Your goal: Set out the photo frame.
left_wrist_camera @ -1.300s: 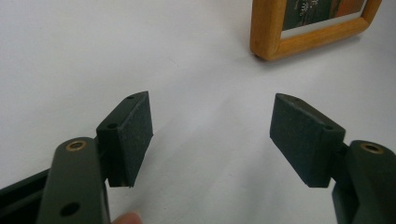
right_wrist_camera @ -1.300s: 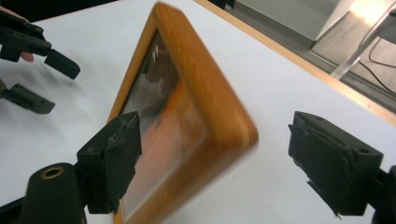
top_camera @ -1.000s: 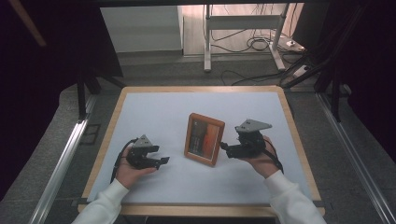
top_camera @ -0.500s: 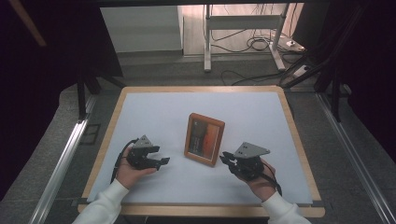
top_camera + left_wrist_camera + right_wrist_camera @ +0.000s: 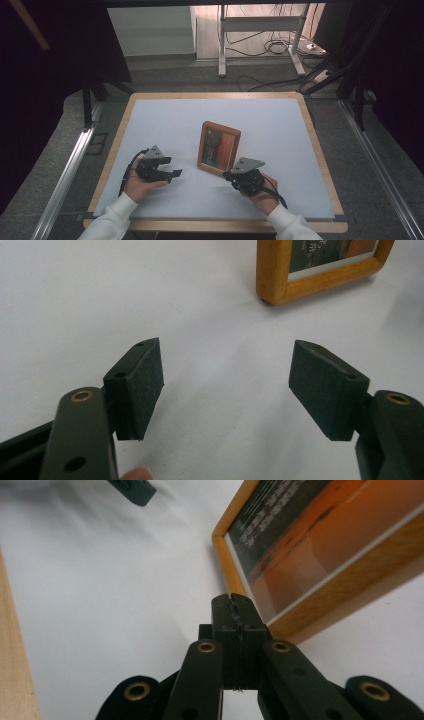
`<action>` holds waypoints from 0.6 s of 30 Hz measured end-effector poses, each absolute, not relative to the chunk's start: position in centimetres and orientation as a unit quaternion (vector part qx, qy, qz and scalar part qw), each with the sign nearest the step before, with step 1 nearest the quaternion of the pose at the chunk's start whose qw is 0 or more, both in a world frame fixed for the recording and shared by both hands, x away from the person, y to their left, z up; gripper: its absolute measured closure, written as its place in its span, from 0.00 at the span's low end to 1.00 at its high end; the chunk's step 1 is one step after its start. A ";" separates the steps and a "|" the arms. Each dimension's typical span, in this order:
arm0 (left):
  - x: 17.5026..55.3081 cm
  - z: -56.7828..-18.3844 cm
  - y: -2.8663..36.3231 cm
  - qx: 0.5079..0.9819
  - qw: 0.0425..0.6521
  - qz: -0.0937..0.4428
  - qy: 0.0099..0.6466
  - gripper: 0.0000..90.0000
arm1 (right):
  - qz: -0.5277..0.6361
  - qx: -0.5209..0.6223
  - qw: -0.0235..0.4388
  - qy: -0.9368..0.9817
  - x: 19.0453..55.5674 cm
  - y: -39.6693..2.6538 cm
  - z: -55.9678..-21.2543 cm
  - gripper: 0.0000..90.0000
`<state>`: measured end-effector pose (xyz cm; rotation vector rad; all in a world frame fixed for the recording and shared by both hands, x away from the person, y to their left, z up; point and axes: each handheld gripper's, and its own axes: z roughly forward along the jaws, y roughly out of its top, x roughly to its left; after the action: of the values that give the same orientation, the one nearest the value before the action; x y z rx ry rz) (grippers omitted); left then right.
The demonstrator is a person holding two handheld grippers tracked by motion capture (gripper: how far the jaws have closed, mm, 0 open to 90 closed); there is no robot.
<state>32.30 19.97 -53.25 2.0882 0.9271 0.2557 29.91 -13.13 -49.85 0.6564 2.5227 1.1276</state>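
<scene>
Picture frame (image 5: 219, 147) lay flat near the middle of the white table (image 5: 165, 120), wooden border, orange print under glass; left gripper (image 5: 172, 173) rested on the table left of the frame, jaws spread wide, nothing between them; right gripper (image 5: 228, 175) sat at the frame's near edge, jaws pressed together, empty, tips just beside the frame's corner (image 5: 285, 627).
</scene>
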 end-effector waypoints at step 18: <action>32.2 -53.2 19.9 0.828 0.414 0.101 0.365 0.32 | 0.363 0.239 0.149 0.888 31.6 -12.5 -52.0 0.99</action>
<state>32.18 19.88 -53.24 2.0807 0.9176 0.2541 31.60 -12.49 -52.04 0.6881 2.5536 1.0425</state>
